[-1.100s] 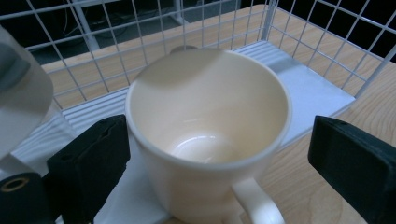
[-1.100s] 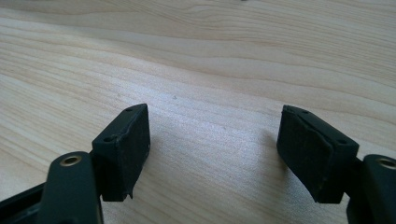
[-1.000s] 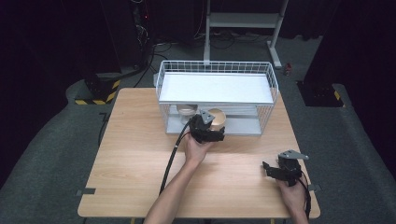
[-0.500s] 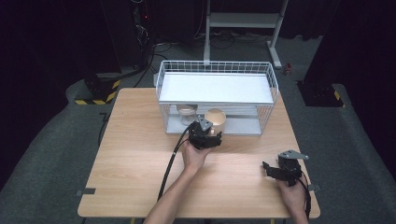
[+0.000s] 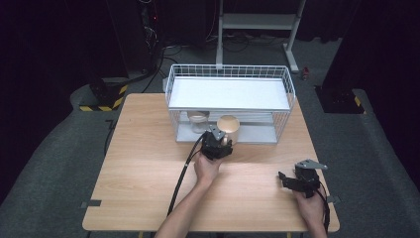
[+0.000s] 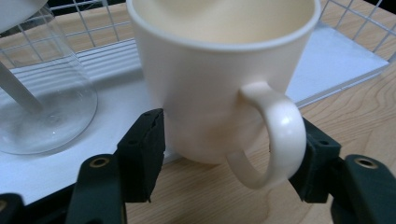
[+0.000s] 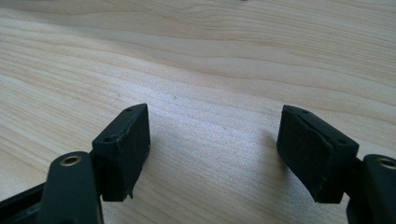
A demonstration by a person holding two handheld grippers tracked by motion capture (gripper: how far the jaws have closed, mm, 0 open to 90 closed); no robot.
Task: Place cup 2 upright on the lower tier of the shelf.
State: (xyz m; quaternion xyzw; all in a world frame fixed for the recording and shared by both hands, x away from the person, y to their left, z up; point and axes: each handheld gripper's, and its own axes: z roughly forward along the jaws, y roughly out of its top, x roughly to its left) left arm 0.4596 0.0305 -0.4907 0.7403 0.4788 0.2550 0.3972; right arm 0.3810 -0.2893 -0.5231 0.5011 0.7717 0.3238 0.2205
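One cream mug [image 6: 219, 79], one glass [image 6: 39, 93], two hand-held grippers.

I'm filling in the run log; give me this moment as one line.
left claw: just closed on cream ceramic mug, handle included | right claw: open over wooden table | clear glass jar: in white wire rack

High view: fixed overhead, faces forward and down, far off, takes in whole counter [image 5: 148, 163] and wire basket [image 5: 229, 82]. Left gripper view: rides low, very near, faces mug [image 6: 219, 70] at basket's front; shares mug [image 5: 229, 126] with high view. Right gripper view: close over bare counter [image 7: 210, 56], shared woodgrain.
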